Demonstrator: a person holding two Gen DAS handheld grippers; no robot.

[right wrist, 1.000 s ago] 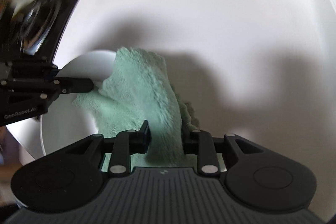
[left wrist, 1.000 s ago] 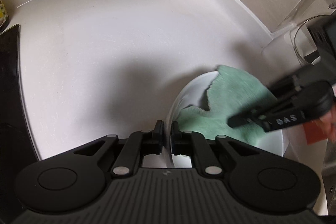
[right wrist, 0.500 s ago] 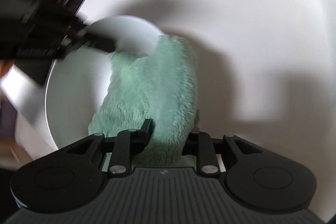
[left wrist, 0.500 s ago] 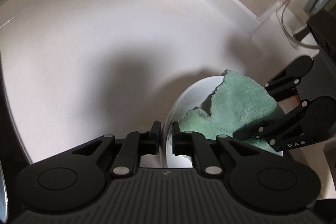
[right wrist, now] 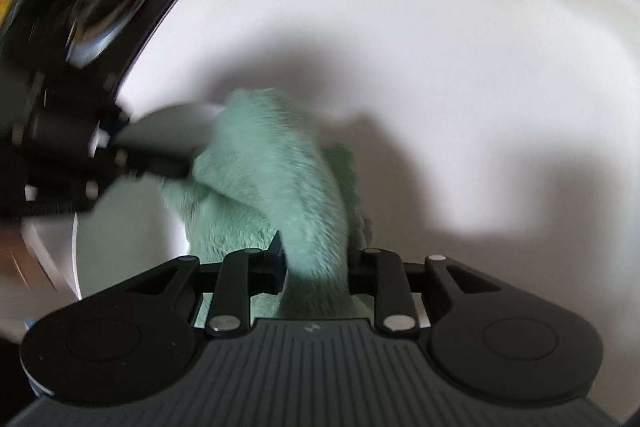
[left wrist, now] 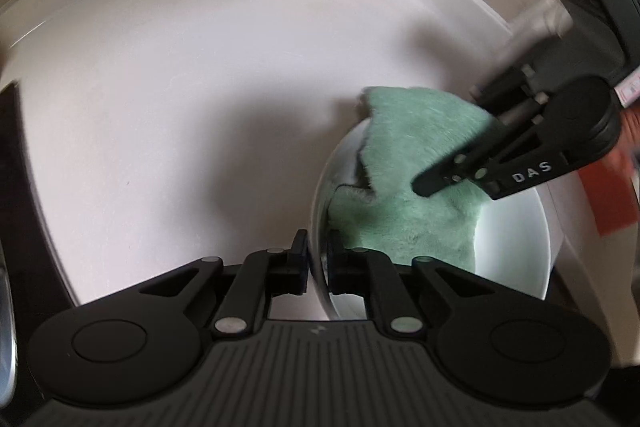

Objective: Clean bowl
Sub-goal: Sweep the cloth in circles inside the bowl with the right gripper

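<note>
Gripping white bowl point(left wrist: 516, 247) rim: left gripper point(left wrist: 317, 259), jaws closing on it. Right gripper point(right wrist: 316, 263) jaws closing on green cloth point(right wrist: 280, 167), cloth draped inside bowl. Bowl over white counter point(left wrist: 180, 107).

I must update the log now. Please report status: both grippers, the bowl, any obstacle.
Left gripper closing on rim of white bowl. Right gripper closing around green cloth, cloth inside bowl. Nothing in the way on the white counter.
</note>
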